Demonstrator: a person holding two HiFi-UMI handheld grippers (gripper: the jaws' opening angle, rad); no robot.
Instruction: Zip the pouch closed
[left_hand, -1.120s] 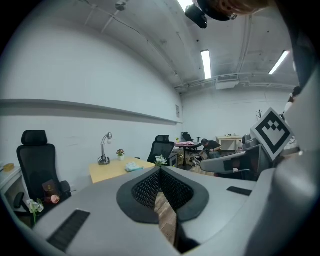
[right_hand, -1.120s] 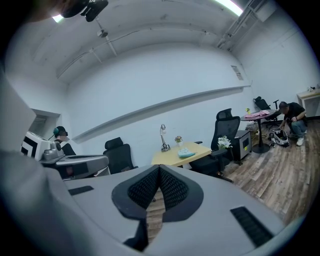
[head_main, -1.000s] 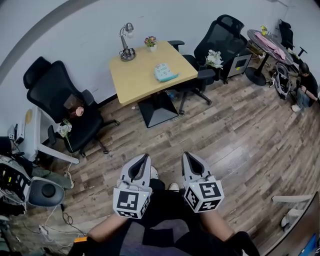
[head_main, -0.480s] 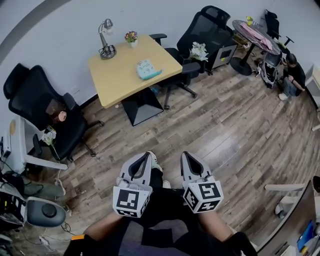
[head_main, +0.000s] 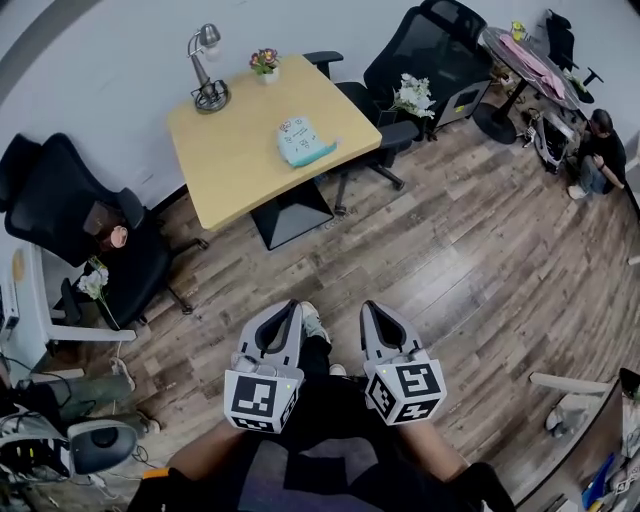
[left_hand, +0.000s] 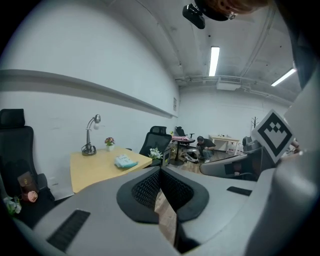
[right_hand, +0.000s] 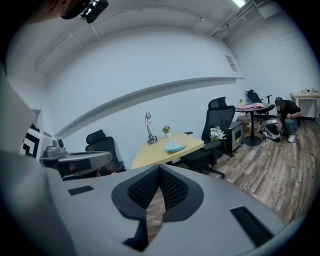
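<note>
Approach stage only, nothing zipped yet. Holding nothing in left gripper (head_main: 291, 306) or right gripper (head_main: 369, 306), both clamped shut. Pouch (head_main: 304, 141) way ahead on the tabletop (head_main: 235, 160). Next: getting close, opening up, grabbing the zipper pull.

Light wooden square table (head_main: 235, 165) on a black pedestal over brown wood-plank floor (head_main: 470, 250), pale teal soft pouch (head_main: 304, 141) lying toward the table's right edge, silver gooseneck desk lamp (head_main: 210, 90) at its far edge, small pot of flowers (head_main: 266, 64) on its far corner.
</note>
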